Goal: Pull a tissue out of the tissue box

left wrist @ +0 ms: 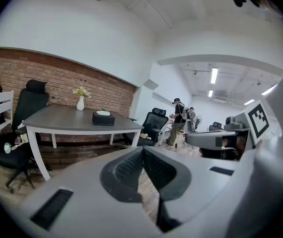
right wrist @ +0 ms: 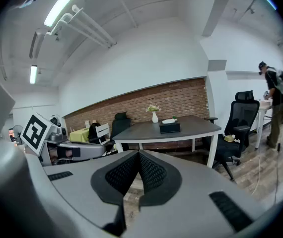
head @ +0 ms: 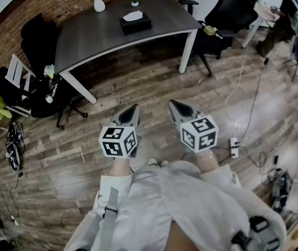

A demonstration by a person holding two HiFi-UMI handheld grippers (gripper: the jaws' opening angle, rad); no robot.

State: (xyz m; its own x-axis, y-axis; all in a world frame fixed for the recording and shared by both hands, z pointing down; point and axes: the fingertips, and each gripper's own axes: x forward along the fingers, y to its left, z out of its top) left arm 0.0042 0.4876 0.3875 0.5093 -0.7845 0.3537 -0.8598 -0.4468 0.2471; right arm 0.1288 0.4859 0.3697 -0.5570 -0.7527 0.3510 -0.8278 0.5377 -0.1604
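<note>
A black tissue box [head: 135,23] with a white tissue sticking out of its top stands on the grey table [head: 96,33], far ahead of me. It also shows small in the left gripper view as the tissue box [left wrist: 103,118] and in the right gripper view as the tissue box [right wrist: 170,127]. My left gripper [head: 135,109] and right gripper [head: 173,104] hang side by side over the wooden floor, well short of the table. Both are shut with nothing between their jaws, as seen at the left gripper [left wrist: 142,149] and right gripper [right wrist: 138,153].
A white vase of flowers [head: 99,2] and a small plant [head: 134,2] stand behind the box. Black office chairs [head: 40,41] flank the table, another chair [head: 227,12] at the right. A person [head: 285,14] stands far right. Cables and a power strip [head: 234,147] lie on the floor.
</note>
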